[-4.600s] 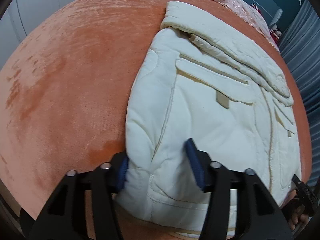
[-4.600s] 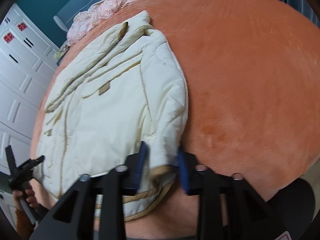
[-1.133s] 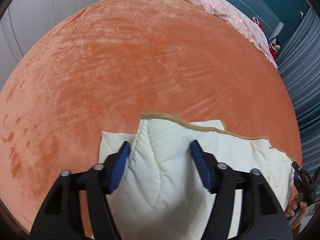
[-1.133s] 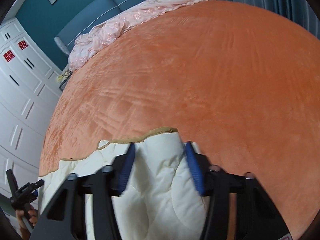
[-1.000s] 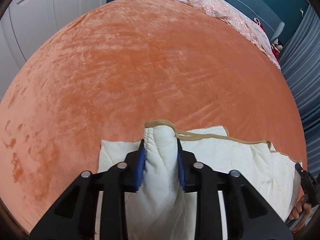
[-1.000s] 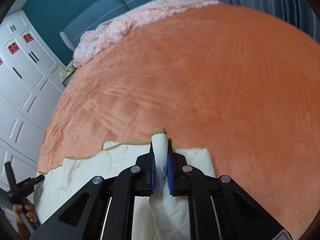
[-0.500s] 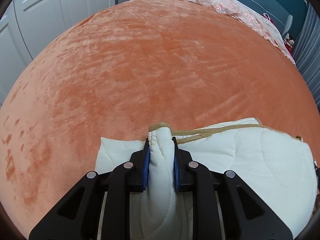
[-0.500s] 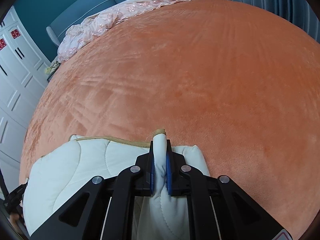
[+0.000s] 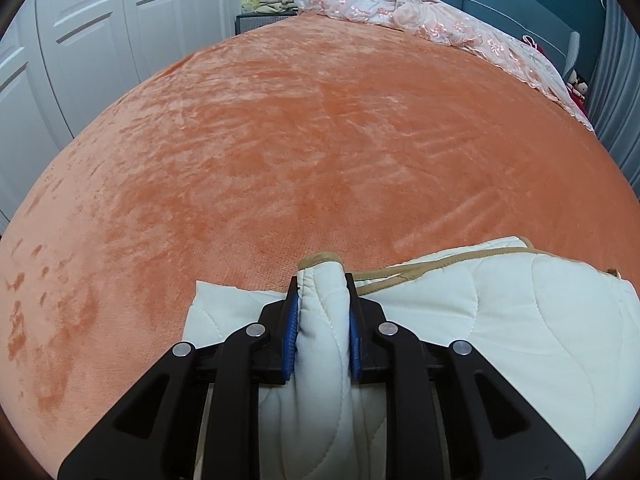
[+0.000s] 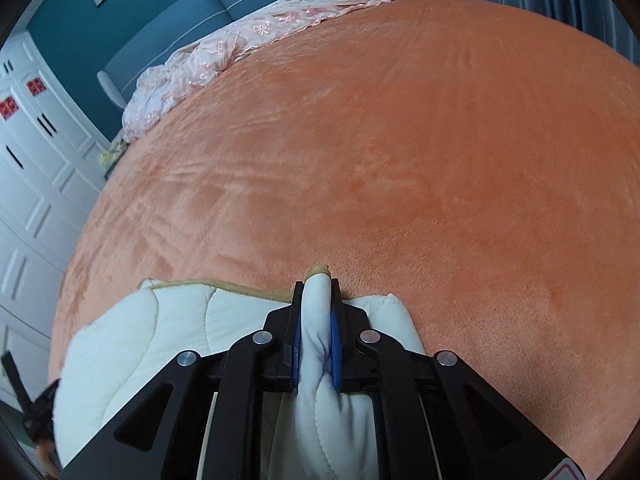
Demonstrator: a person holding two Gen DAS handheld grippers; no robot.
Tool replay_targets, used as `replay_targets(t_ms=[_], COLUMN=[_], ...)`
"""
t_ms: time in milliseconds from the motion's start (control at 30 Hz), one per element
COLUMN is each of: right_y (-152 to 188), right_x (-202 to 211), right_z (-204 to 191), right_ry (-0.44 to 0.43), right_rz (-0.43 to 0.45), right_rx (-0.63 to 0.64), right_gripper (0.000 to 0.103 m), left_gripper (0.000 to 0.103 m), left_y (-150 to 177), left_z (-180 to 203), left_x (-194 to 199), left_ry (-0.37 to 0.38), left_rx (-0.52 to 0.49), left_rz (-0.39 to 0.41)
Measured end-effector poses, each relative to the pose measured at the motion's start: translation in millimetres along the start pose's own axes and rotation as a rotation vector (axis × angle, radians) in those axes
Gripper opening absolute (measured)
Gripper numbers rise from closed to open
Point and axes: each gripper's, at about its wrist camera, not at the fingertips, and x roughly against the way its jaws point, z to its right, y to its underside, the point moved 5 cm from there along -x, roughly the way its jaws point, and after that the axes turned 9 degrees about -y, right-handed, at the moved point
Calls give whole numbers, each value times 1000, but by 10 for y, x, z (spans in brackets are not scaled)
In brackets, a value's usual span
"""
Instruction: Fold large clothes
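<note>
On the left, the left gripper (image 9: 322, 320) has its 2 blue-padded fingers (image 9: 291, 332) pinching a thick pleat of the cream quilted jacket (image 9: 500, 320), the tan-bound hem poking out just past the tips. The fold between the pads is bulky, so the jaws stand a little apart — padding, not slack, likely keeps them from meeting. A flat corner of the garment lies on the orange bedspread (image 9: 300, 140) just left of that gripper, while the rest spreads rightward in a doubled, puffy layer.

Further right, the right gripper (image 10: 316, 332) pinches the matching part of the jacket (image 10: 132, 340) at its other side, fingers (image 10: 335, 344) pressed almost together on a thinner ridge of fabric with the same tan trim at the tip. Holding both ends of 1 edge seems meant to keep the fold line straight across the bed.

The jacket sits at the near edge of the bedspread (image 10: 400, 140), and the wide plush area ahead is bare up to a pink lacy cover (image 10: 208, 68) at the headboard.
</note>
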Motion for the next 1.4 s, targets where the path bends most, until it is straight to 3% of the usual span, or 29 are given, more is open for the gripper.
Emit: replay_targets(t_ms=[67, 100, 133, 167, 200, 300, 400, 467, 567, 633, 700, 800, 933, 1400], right_y=[-84, -147, -212, -292, -364, -517, -449, -251, 106, 293, 426, 568, 769, 924], right_x=[98, 202, 329, 492, 643, 958, 964, 752, 404, 221, 47, -167, -328, -659], right_z=[47, 69, 70, 73, 67, -139, -690, -1112, -1619, -1838, -1981, -2000, -1856, -1728], right_ry=[-18, -1, 9, 21, 29, 57, -20, -68, -118, -120, -124, -99, -87, -83], right_rz=[8, 30, 67, 113, 146, 178, 131, 35, -71, -114, -152, -193, -242, -246], right_rx=[-52, -76, -95, -111, -118, -48, 94, 190, 304, 364, 399, 435, 414, 410], right_gripper=[13, 29, 35, 35, 35, 35, 35, 29, 3, 0, 0, 0, 0, 0], left_gripper=[20, 29, 42, 64, 72, 69, 67, 67, 53, 34, 28, 22, 22, 21], left_y=[-54, -112, -178, -269, -349, -616, -794, -783, -532, -321, -105, 119, 280, 410], left_z=[-59, -123, -225, -369, -477, -737, -592, -216, 476, 887, 1168, 1356, 1407, 1459], left_x=[58, 119, 205, 343, 474, 818, 1122, 1249, 1272, 1185, 1036, 793, 586, 369], left_ry=[24, 34, 0, -34, -33, -98, -15, 75, 181, 208, 220, 220, 211, 168], left_rx=[20, 40, 63, 94, 119, 142, 124, 60, -82, -171, -216, -206, -183, -207], left_rz=[-17, -26, -17, 20, 59, 110, 133, 122, 63, 23, -25, -91, -110, -18])
